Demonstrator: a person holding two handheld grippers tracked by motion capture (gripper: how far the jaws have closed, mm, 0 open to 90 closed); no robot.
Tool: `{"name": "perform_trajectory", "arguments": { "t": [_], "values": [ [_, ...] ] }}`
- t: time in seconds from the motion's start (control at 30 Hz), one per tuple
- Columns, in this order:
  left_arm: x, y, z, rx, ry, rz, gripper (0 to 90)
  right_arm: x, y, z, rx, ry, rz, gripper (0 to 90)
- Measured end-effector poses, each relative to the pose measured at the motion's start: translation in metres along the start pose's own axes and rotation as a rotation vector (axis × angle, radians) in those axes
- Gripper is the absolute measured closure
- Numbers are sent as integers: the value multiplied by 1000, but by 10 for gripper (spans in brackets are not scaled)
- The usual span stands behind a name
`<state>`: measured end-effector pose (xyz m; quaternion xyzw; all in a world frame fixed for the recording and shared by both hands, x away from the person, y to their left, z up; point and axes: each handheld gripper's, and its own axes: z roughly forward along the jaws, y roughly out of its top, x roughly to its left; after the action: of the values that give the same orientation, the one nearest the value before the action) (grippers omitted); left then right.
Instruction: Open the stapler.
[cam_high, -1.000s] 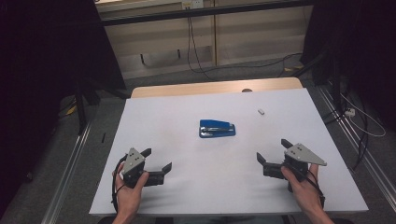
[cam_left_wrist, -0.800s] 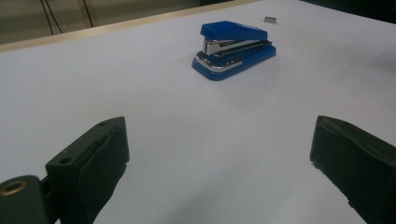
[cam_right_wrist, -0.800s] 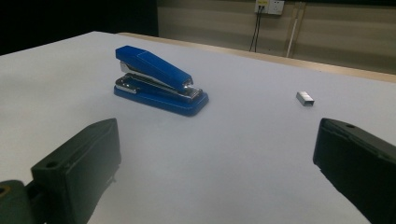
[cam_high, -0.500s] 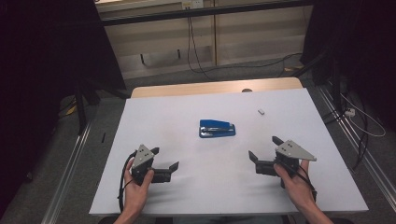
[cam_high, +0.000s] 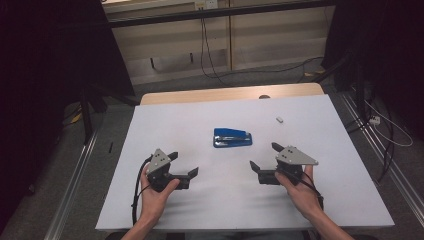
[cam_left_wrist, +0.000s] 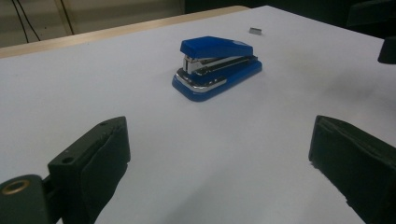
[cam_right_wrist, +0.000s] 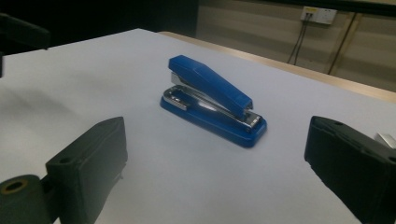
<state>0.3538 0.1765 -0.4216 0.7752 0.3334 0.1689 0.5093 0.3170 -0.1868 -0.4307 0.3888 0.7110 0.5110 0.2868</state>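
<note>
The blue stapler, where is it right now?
In the high view the blue stapler lies mid-table on the white sheet, ahead of and between both grippers, untouched.

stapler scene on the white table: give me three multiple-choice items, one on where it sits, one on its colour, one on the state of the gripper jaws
1. Where is the stapler?
A. between the left gripper's jaws
B. on the white table, beyond both grippers
C. on the floor

2. What colour is the stapler?
A. red
B. black
C. blue with silver metal

3. How do the jaws of the left gripper and the right gripper stand?
A. both apart with nothing between them
B. both shut on the stapler
C. left shut on the small staple strip

Answers:
1 B, the high view shows it lying free past both grippers.
2 C, both gripper views show a blue body with a shiny metal channel.
3 A, each gripper view shows bare table between its jaws.
</note>
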Motion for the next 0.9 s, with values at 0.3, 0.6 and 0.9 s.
{"name": "perform_trajectory", "arguments": {
  "t": [0.3,0.6,0.9],
  "values": [
    [1,12,17,-10,-20,13,55,5,6,19,-1,29,-20,58],
    [7,28,31,-49,-23,36,76,10,16,39,-15,57,-12,102],
    [9,33,52,-31,-13,45,71,6,16,57,8,63,12,173]
  ]
}}
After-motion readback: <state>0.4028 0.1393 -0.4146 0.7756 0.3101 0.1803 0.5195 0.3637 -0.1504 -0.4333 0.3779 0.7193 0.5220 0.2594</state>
